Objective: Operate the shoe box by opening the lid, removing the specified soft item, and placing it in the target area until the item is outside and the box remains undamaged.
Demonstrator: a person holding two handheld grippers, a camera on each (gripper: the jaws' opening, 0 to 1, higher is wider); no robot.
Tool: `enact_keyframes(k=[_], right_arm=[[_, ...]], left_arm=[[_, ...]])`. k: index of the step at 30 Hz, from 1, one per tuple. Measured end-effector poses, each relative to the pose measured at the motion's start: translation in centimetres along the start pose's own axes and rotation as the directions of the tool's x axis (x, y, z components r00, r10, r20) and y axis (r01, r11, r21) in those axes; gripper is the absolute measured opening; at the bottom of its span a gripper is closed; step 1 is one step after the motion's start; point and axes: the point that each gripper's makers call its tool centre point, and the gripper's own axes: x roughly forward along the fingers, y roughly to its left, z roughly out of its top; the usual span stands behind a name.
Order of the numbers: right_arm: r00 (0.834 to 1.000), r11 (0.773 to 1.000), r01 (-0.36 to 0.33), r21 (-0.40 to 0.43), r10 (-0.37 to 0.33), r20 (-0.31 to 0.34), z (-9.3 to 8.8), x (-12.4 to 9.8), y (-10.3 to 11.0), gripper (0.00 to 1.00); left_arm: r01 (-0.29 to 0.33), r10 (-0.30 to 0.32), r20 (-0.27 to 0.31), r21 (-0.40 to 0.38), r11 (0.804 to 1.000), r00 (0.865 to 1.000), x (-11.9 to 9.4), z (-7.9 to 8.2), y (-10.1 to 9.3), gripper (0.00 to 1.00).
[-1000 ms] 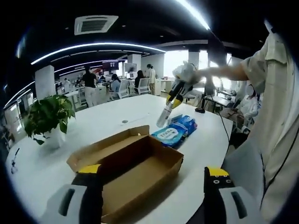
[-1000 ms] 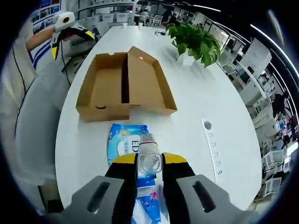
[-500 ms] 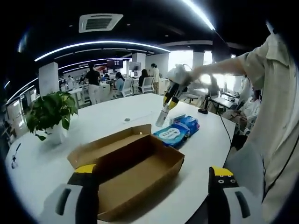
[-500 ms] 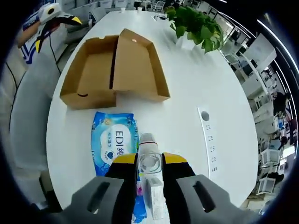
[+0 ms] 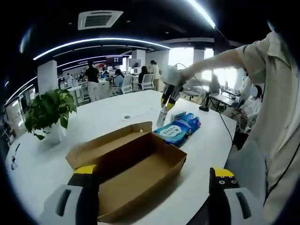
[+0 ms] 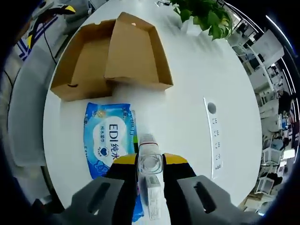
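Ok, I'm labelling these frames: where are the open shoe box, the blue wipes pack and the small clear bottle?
shoe box point(image 6: 89, 70), right gripper view, inner floor.
blue wipes pack point(image 6: 110, 138), right gripper view, printed front.
small clear bottle point(image 6: 149, 157), right gripper view, body between the jaws.

The left gripper view looks low and nearly level across the white bench point(image 5: 117, 115) from its near edge, with the open shoe box point(image 5: 126, 171) close in the lower centre and the office beyond. The right gripper view looks steeply down on the same bench point(image 6: 187, 93) from above, the shoe box point(image 6: 112, 56) at the upper left of the frame. Both share the box, the blue wipes pack point(image 5: 178, 130) point(image 6: 108, 138) and the potted plant point(image 5: 47, 112) point(image 6: 208, 14)
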Motion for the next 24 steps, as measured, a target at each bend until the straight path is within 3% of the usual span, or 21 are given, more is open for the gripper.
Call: enact_keyframes(k=[15, 19, 24], right_arm=[[0.999, 1.000, -0.022, -0.006, 0.022, -0.031, 0.5, 1.6, 0.0, 0.17], [0.997, 0.998, -0.032, -0.046, 0.028, -0.074, 0.0, 1.3, 0.2, 0.17], [0.995, 0.997, -0.053, -0.058, 0.048, -0.083, -0.2, 1.3, 0.3, 0.17]], left_arm=[[-0.001, 0.001, -0.010, -0.015, 1.000, 1.000, 0.2, -0.5, 0.0, 1.00], [-0.002, 0.002, -0.012, -0.019, 1.000, 1.000, 0.2, -0.7, 0.0, 1.00], [-0.004, 0.003, -0.017, -0.024, 1.000, 1.000, 0.2, -0.9, 0.1, 1.00]])
